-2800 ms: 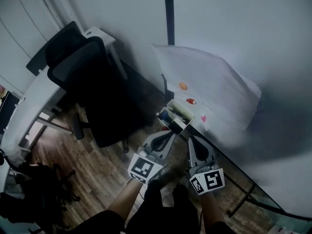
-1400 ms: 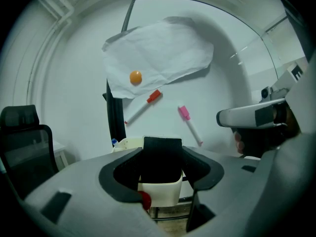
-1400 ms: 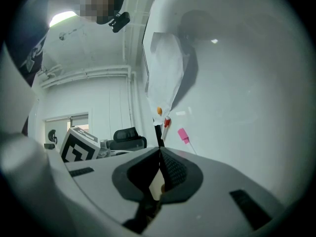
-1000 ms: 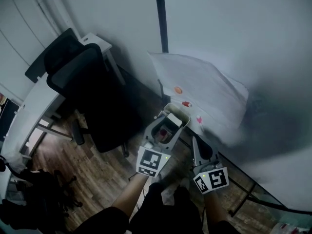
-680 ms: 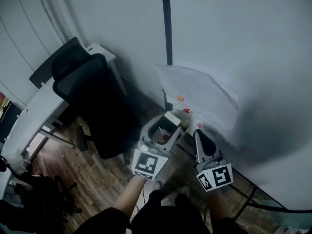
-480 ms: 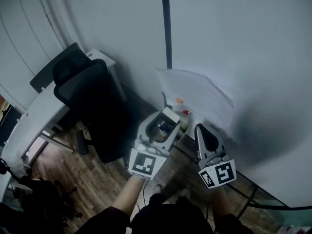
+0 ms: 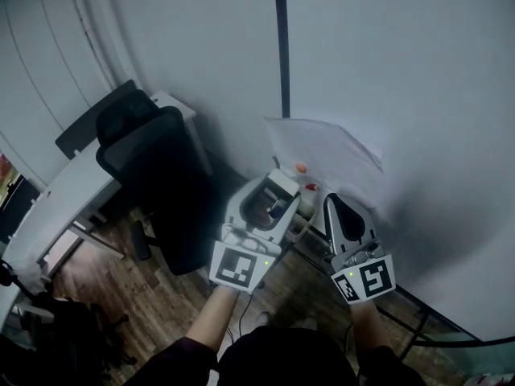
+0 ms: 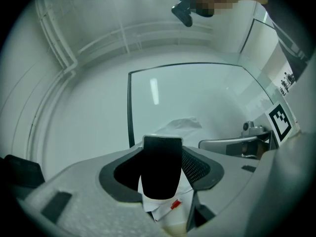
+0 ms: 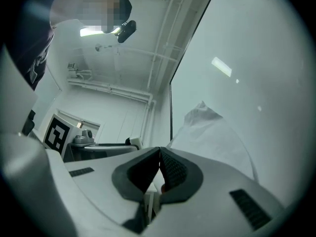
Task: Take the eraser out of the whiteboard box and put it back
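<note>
The eraser (image 8: 160, 174), a block with black felt and a white back, stands upright between the jaws of my left gripper (image 8: 163, 157), which is shut on it. In the head view the eraser (image 7: 282, 190) shows as a pale block at the tip of the left gripper (image 7: 272, 201), held up in front of the whiteboard (image 7: 402, 95). Below the eraser a white box with a red item (image 8: 170, 206) peeks out, mostly hidden. My right gripper (image 7: 331, 203) hangs beside it with its jaws pressed together and nothing in them (image 9: 159, 164).
A crumpled paper sheet (image 7: 330, 155) hangs on the whiteboard under an orange magnet (image 7: 300, 167) and a red magnet (image 7: 311, 187). A black office chair (image 7: 153, 175) and a white desk (image 7: 72, 183) stand to the left. A black frame post (image 7: 282, 47) runs up the board's edge.
Both grippers have risen along the whiteboard. The left one carries the eraser up and away from the box. The right one has stayed shut and empty.
</note>
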`<state>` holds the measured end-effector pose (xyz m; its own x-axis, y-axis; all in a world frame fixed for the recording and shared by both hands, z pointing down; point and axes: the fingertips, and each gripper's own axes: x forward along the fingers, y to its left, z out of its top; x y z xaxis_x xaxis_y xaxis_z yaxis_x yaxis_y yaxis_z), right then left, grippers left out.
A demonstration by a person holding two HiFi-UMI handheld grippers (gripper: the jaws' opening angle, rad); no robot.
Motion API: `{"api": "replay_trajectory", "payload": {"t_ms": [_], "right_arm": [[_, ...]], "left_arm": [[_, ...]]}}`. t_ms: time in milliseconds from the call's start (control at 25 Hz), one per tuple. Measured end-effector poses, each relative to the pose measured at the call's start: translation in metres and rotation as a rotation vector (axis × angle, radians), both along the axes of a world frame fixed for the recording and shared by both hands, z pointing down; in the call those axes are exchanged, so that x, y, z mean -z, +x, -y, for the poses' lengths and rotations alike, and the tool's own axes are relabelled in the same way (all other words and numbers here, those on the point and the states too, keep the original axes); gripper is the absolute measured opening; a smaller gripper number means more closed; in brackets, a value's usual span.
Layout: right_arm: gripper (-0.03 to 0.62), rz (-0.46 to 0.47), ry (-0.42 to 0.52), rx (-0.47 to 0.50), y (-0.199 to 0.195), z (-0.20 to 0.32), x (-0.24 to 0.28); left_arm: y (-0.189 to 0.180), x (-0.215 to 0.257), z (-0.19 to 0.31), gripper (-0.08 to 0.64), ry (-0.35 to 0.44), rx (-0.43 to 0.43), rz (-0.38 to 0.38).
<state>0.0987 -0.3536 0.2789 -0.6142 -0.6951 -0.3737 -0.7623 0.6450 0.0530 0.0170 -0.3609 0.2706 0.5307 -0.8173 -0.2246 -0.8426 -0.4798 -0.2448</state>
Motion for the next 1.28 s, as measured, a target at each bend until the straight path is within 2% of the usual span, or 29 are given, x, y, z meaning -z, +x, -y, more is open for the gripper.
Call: {"api": "replay_trajectory", "payload": {"t_ms": [320, 880, 1120, 1280], "right_arm": [[0.004, -0.004, 0.015, 0.016, -0.007, -0.007, 0.008], [0.005, -0.004, 0.011, 0.016, -0.007, -0.012, 0.003], [0.003, -0.002, -0.003, 0.009, -0.007, -0.010, -0.001], [0.004, 0.000, -0.038, 0.001, -0.004, -0.006, -0.012]], "left_arm": [[-0.003, 0.005, -0.005, 0.225, 0.019, 0.011, 0.013], [-0.006, 0.001, -0.010, 0.227, 0.005, 0.004, -0.014], [-0.007, -0.004, -0.008, 0.227, -0.016, 0.000, -0.014], [-0.006, -0.020, 0.001, 0.227, -0.057, -0.005, -0.019]]}}
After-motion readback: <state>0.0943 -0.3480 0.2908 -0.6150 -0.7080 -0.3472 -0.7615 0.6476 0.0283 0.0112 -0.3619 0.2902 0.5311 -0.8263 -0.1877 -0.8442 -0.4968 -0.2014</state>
